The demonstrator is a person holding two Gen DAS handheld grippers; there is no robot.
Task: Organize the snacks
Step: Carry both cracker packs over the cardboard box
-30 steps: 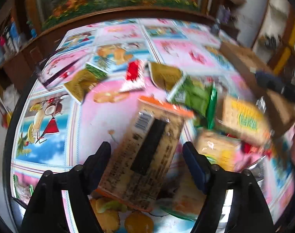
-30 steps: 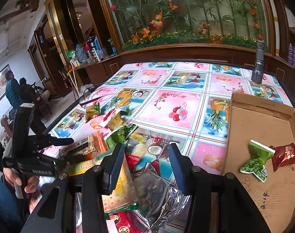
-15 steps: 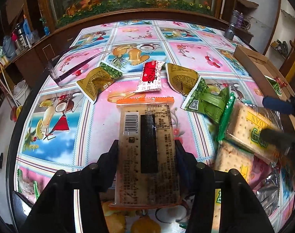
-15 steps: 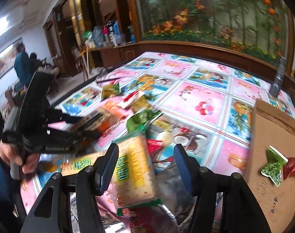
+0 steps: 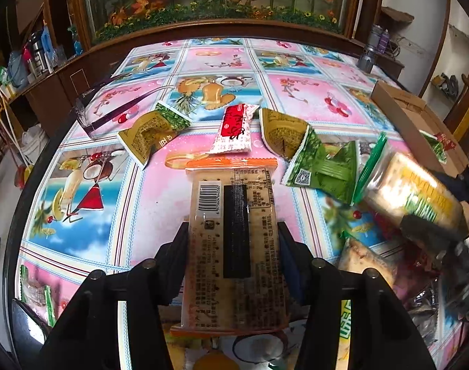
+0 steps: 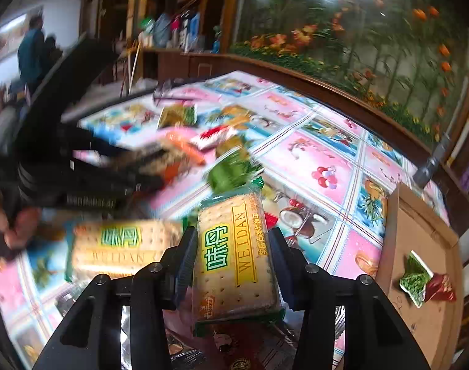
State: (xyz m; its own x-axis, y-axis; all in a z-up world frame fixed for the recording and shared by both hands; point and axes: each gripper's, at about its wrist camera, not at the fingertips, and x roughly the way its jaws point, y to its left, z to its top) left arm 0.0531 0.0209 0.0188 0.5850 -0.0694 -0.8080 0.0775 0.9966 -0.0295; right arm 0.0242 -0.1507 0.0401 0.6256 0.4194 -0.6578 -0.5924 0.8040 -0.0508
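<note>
Bright fruit-printed cloth covers the surface (image 5: 311, 104), strewn with snack packets; a cardboard box (image 6: 425, 246) sits at its right edge. Left tongs (image 5: 233, 246) clamp an orange-edged cracker pack (image 5: 234, 231) by its long sides. Right tongs (image 6: 231, 252) are closing on a green-trimmed cracker pack (image 6: 234, 256), pads against its edges — a twin pack (image 6: 120, 246) lies just beside it. Both packs look light and flat, with slick wrappers and brittle crackers inside — best gripped gently across the narrow width, near the middle.
</note>
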